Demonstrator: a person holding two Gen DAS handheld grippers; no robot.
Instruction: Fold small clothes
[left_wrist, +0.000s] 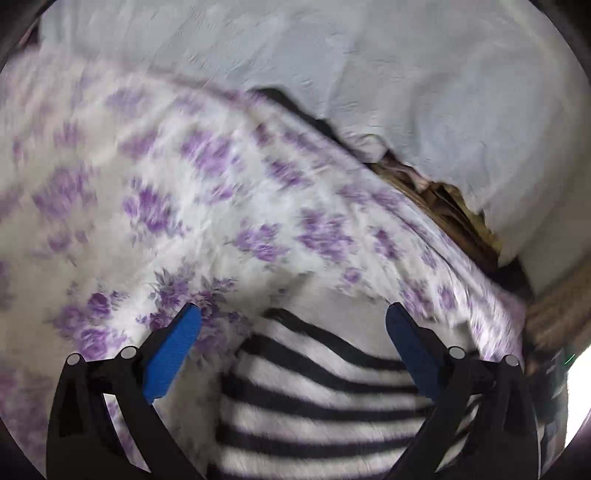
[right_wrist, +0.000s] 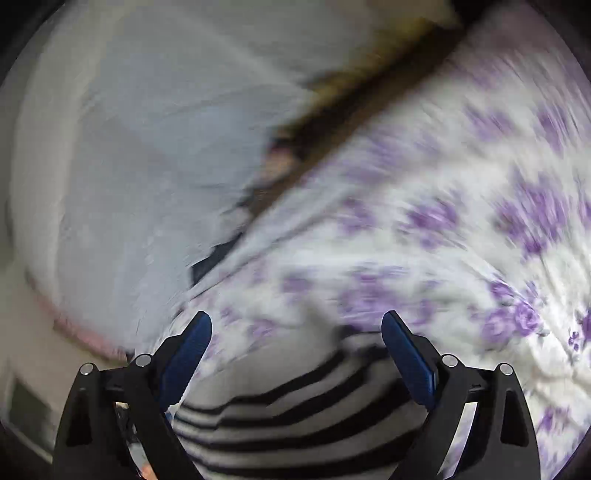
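Observation:
A white garment with black stripes (left_wrist: 314, 402) lies on a bed sheet printed with purple flowers (left_wrist: 221, 192). My left gripper (left_wrist: 293, 319) is open, its blue fingers (left_wrist: 173, 350) spread wide over the garment's upper edge and holding nothing. The striped garment also shows in the right wrist view (right_wrist: 295, 406), low between the blue fingers (right_wrist: 406, 358). My right gripper (right_wrist: 295, 325) is open and empty above the garment. Both views are blurred by motion.
A pale blue-white pillow or cover (left_wrist: 406, 74) lies past the flowered sheet, with a dark brown gap (left_wrist: 436, 199) between them. In the right wrist view the pale cover (right_wrist: 140, 147) fills the left side and the flowered sheet (right_wrist: 461, 221) the right.

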